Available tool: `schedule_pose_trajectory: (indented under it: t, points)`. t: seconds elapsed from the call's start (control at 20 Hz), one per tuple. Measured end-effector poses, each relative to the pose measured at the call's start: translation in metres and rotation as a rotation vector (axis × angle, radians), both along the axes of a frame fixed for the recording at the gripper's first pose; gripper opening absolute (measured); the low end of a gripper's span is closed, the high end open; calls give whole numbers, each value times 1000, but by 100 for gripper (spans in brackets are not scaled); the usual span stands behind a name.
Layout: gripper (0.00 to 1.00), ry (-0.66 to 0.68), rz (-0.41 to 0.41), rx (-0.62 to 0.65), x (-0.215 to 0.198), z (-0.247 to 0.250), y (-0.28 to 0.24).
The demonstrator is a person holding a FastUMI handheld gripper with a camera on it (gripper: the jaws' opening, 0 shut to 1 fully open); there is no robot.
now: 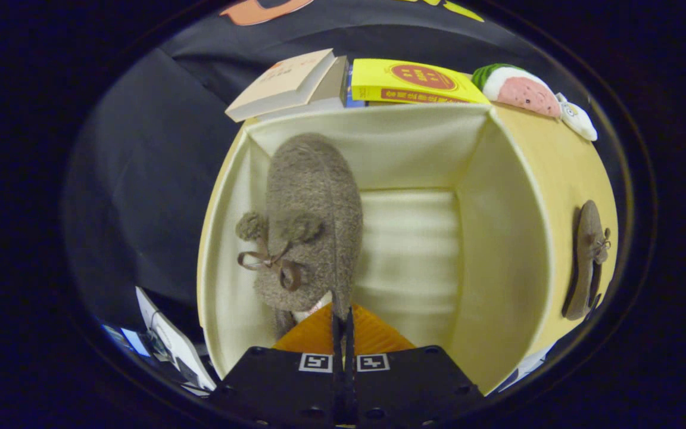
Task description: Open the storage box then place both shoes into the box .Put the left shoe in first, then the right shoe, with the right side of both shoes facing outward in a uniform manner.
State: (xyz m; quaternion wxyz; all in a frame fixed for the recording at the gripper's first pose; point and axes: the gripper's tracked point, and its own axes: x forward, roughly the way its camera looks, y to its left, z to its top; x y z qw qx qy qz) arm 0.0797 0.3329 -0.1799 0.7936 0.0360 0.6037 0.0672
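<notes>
Gripper view looks into the open storage box [498, 238], whose pale fabric lining surrounds everything just ahead of the fingers [342, 325]. Those fingers are pressed together with hardly any gap, pinching the heel edge of a fuzzy brown shoe [313, 226]. That shoe stands on its side inside the box, ahead of the fingers and to their left, against the left wall, its pom-poms and ribbon bow facing left. Right of it the box floor is bare. A second brown shoe [587, 262] lies on the yellow surface [551, 155] outside the box, well off to the right of the fingers. Beyond the box's far wall sit two books [295, 83] and a watermelon-slice plush toy [518, 89].
</notes>
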Motion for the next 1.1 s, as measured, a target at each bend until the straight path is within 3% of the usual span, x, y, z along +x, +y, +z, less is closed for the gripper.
schedule_pose_trajectory:
  t: [0.15,0.5,0.7,1.1]
  points:
    - [0,22,25,-46,-2,-12,-3]
    - [4,17,37,26,0,-10,1]
    - [18,-14,42,89,6,5,-1]
    - [78,-175,73,37,3,81,-30]
